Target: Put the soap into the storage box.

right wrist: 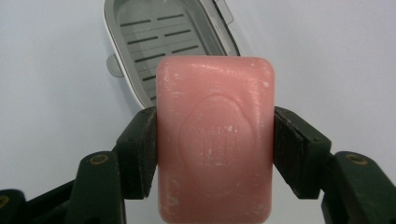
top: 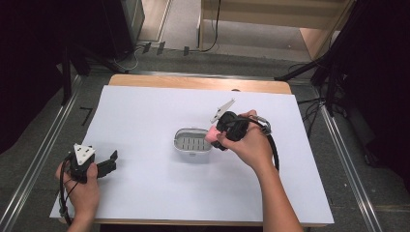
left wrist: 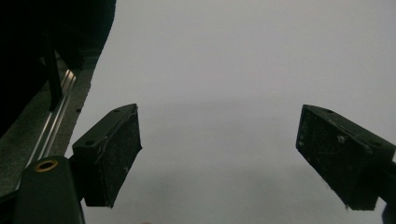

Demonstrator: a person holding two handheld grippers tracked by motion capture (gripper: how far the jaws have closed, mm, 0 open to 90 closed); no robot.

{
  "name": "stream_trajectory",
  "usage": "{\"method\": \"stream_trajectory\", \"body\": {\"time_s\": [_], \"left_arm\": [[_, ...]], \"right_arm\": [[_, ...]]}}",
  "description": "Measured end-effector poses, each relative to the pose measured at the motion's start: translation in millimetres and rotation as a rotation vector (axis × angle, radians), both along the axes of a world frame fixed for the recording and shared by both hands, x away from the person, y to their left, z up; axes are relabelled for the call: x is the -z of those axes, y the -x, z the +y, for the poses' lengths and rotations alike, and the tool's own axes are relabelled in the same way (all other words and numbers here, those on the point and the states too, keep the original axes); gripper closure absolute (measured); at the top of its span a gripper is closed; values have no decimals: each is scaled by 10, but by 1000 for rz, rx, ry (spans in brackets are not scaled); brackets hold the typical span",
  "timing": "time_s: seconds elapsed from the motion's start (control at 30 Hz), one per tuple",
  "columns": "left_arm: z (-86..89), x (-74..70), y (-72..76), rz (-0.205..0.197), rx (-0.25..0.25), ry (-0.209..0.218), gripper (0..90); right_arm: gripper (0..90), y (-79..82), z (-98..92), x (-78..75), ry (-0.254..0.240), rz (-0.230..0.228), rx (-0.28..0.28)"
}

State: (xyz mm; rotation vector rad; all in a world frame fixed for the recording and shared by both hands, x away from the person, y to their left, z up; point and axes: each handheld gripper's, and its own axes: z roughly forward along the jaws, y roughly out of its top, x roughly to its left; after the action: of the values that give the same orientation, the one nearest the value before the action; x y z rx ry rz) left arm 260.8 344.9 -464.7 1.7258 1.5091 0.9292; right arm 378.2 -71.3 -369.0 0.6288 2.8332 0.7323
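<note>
I have the right gripper (right wrist: 215, 140) pinching the pink soap (right wrist: 215, 140) by its sides, just above the grey dish's (top: 192, 151) 3 o'clock rim. My left gripper (left wrist: 219, 154) sits spread over the worktop (top: 145, 193) at 8 o'clock, holding nothing.

1. The soap bar (right wrist: 215, 140) is pink, with an oval emblem pressed into its face and pale whitish scuffs along its edges.
2. The soap dish (right wrist: 122, 49) is light grey with a white rim; its grey floor carries rows of dark slots.
3. The table sheet (top: 145, 116) is plain white, with a light wooden table edge (top: 193, 82) behind it.
4. The left gripper (left wrist: 219, 158) has black jaws; their pads are flecked with pale specks.
5. The right gripper (right wrist: 215, 154) has black jaws with brass-coloured screw holes.
6. The floor (top: 38, 130) is dark speckled grey.
</note>
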Motion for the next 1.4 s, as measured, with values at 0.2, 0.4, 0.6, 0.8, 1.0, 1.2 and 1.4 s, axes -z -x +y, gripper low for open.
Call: {"method": "stream_trajectory", "body": {"time_s": [0.2, 0.4, 0.6, 0.8, 1.0, 1.2, 1.4], "left_arm": [[1, 0, 0, 1, 0, 0, 146], [0, 0, 0, 0, -1, 0, 146], [0, 0, 0, 0, -1, 2, 146], [2, -2, 0, 3, 1, 1, 146], [2, -3, 0, 4, 0, 2, 146], [4, -3, 0, 4, 1, 1, 146], [5, -3, 0, 4, 2, 3, 146]], "right_arm": [[384, -22, 77, -9, 11, -9, -27], [384, -50, 152, -30, 9, -14, -56], [384, -72, 221, -24, 19, -22, -98], [385, -96, 295, -6, 30, -25, -132], [384, -119, 378, 13, 44, -17, -164], [384, -146, 448, 48, 51, -27, -196], [385, -167, 523, 64, 56, -46, -242]]}}
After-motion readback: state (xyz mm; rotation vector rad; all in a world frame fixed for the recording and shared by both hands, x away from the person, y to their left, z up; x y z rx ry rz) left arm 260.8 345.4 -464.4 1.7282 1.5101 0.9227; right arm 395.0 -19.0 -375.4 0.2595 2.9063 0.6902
